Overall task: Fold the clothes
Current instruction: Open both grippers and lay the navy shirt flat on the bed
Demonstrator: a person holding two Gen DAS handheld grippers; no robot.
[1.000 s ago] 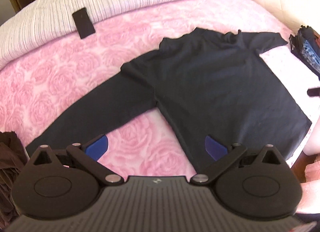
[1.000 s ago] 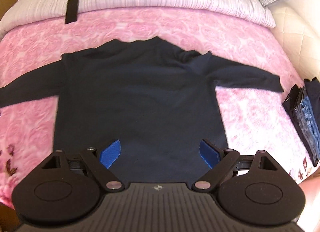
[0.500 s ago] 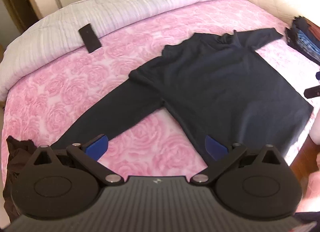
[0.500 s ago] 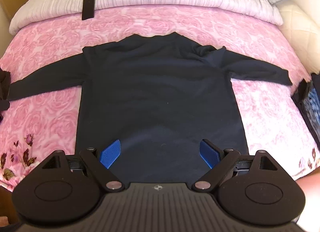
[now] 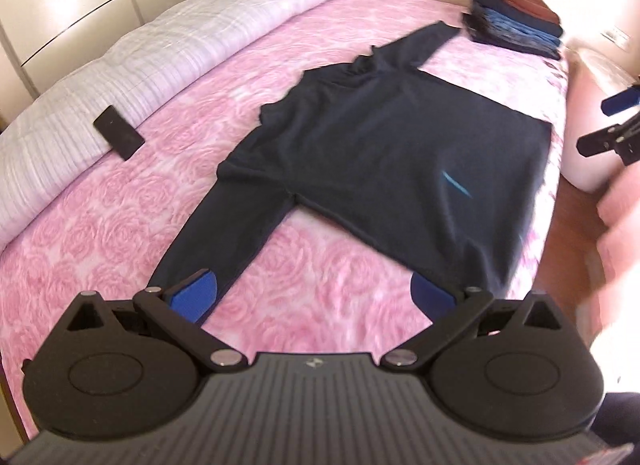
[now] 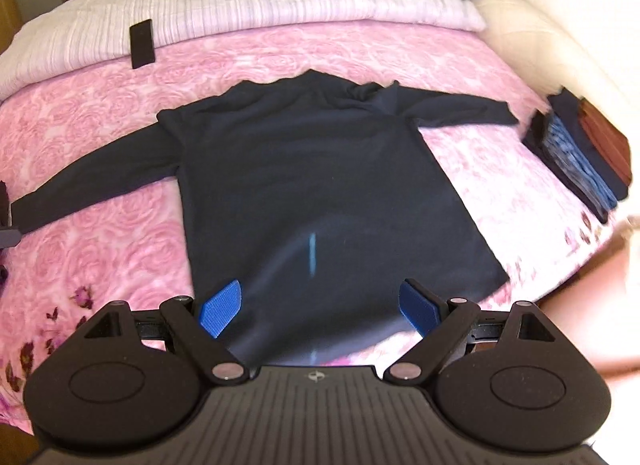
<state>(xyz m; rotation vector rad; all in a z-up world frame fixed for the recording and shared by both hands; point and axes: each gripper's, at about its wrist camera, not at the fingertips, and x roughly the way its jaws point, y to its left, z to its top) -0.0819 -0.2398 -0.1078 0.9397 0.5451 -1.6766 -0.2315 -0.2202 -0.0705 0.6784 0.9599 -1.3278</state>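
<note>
A black long-sleeved shirt lies flat on the pink rose bedspread, sleeves spread; it also shows in the right wrist view. My left gripper is open and empty, hovering above the end of the shirt's left sleeve. My right gripper is open and empty, above the shirt's hem at the bed's near edge. The right gripper's fingers show at the far right of the left wrist view.
A stack of folded clothes sits at the bed's right side, also in the left wrist view. A black phone lies by the white quilt. A dark garment pokes in at the left edge.
My left gripper has swung left toward the sleeve end, and the view has turned. My right gripper has pulled back slightly from the hem. Both stay open.
</note>
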